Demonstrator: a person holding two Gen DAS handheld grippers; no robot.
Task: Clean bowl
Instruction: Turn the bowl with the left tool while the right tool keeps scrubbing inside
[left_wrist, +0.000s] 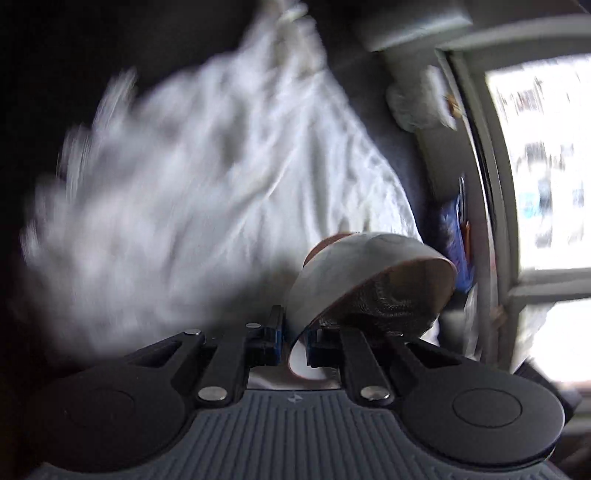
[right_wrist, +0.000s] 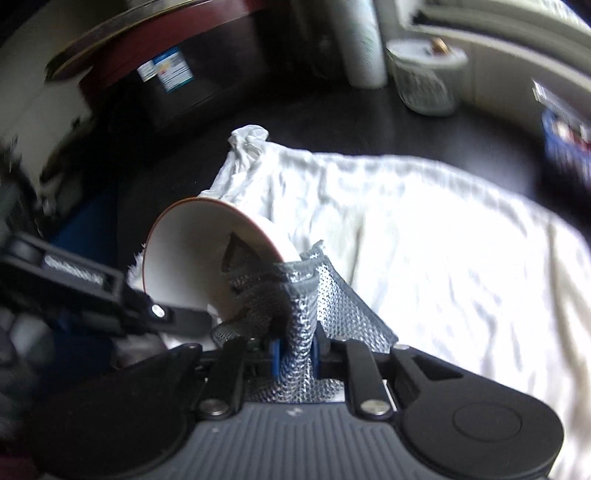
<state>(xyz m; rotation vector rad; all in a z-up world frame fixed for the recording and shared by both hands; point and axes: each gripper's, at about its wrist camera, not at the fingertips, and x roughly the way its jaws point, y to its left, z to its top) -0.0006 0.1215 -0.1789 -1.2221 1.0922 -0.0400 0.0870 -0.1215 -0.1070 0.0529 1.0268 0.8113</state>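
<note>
A white bowl (left_wrist: 354, 273) with a brown rim is tilted on its side, and my left gripper (left_wrist: 293, 343) is shut on its rim. A silver chainmail scrubber (left_wrist: 388, 299) lies inside it. In the right wrist view the same bowl (right_wrist: 192, 254) opens toward the camera, held from the left by the left gripper (right_wrist: 173, 315). My right gripper (right_wrist: 295, 354) is shut on the chainmail scrubber (right_wrist: 295, 314), which reaches over the rim into the bowl's lower inside. Both are held above a white cloth (right_wrist: 424, 251).
The crumpled white cloth (left_wrist: 207, 192) covers a dark countertop (right_wrist: 332, 122). At the back stand a paper towel roll (right_wrist: 364, 44) and a clear container (right_wrist: 424, 81). A window (left_wrist: 546, 162) is on the right, with a blue package (left_wrist: 458, 236) beside it.
</note>
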